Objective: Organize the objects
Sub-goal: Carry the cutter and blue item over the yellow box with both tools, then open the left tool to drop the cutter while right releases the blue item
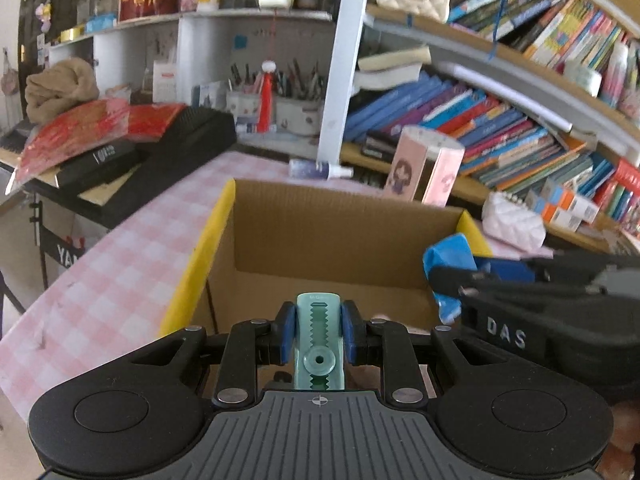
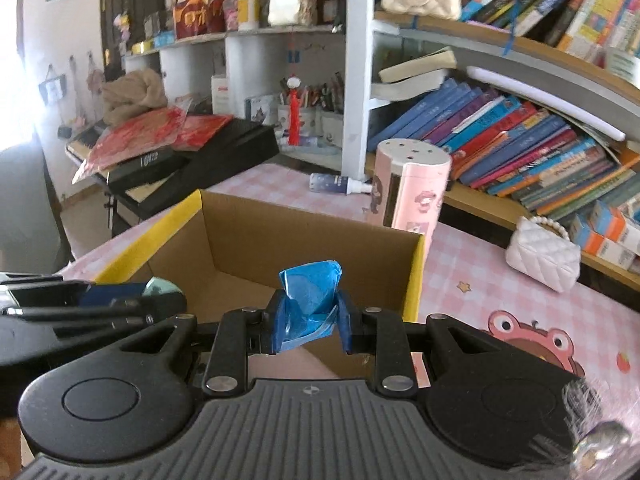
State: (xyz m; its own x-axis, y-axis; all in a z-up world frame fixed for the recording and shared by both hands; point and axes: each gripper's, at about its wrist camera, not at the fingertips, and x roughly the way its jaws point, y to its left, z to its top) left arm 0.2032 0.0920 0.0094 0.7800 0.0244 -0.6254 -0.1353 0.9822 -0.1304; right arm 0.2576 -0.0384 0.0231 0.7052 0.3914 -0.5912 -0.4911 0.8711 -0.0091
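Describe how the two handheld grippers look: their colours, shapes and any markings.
Both are black. The left gripper and right gripper each have blue finger pads, linkage arms with silver rivets, two round discs and a ribbed grey centre plate with a small crosshair mark. White letters "DAS" show on the right gripper's side.

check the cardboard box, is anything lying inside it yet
No, the cardboard box shows only bare floor and walls; the green clip sits clamped in the left gripper.

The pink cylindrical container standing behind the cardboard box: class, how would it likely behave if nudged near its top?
The pink cylindrical container stands tall on a narrow base, so it would probably tip rather than slide. Once down, its round body would likely roll across the checked tablecloth. It looks like thin card or plastic, so probably light.
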